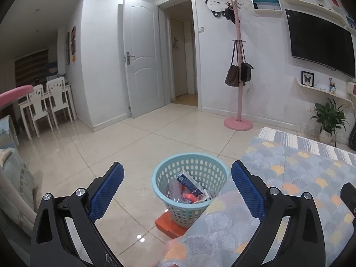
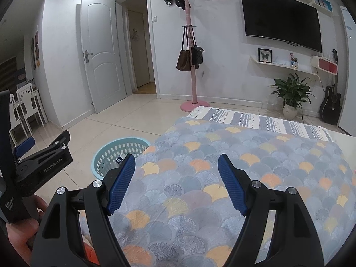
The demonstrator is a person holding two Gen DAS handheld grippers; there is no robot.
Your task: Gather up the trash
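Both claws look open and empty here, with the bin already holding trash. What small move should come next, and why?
Probably pan the right claw rightward along the patterned tablecloth to look for leftovers. Both it and the left claw are open and empty, the basket already holds wrappers, and no loose trash shows on the visible cloth.

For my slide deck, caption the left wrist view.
Open left gripper poised above a light-blue wastebasket of trash beside the patterned tablecloth.

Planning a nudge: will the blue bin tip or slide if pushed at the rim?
The bin looks like thin perforated plastic, so probably light. It narrows downward and sits partly on an orange box, so a rim push likely tips it. Its trash may spill.
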